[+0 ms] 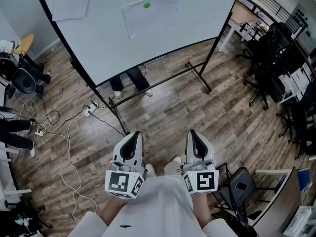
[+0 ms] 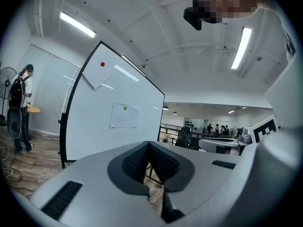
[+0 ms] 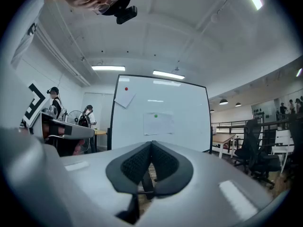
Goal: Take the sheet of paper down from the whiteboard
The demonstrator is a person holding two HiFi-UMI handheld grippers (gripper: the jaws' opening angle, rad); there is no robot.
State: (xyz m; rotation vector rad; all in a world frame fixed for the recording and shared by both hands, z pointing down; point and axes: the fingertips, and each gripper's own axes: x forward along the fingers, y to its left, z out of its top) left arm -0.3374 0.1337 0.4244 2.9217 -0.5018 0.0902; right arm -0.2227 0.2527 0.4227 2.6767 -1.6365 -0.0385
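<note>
A white sheet of paper [image 1: 150,14] hangs on the whiteboard [image 1: 197,19], pinned by a green magnet [image 1: 146,5]. The same sheet [image 2: 124,116] shows in the left gripper view and again [image 3: 158,123] in the right gripper view, well ahead of both grippers. My left gripper [image 1: 132,135] and right gripper [image 1: 193,133] are held side by side close to my body, level and aimed at the board. Both are shut with nothing between the pads [image 2: 161,162] [image 3: 135,162]. A second sheet [image 3: 124,99] hangs at the board's upper left under a red magnet [image 3: 126,89].
The board stands on a black wheeled frame [image 1: 197,75] on wood flooring. White cables and a power strip [image 1: 88,111] lie on the floor at left. Office chairs [image 1: 269,58] and desks crowd the right side. A person's feet [image 1: 129,85] show behind the board; other people stand at left [image 3: 54,103].
</note>
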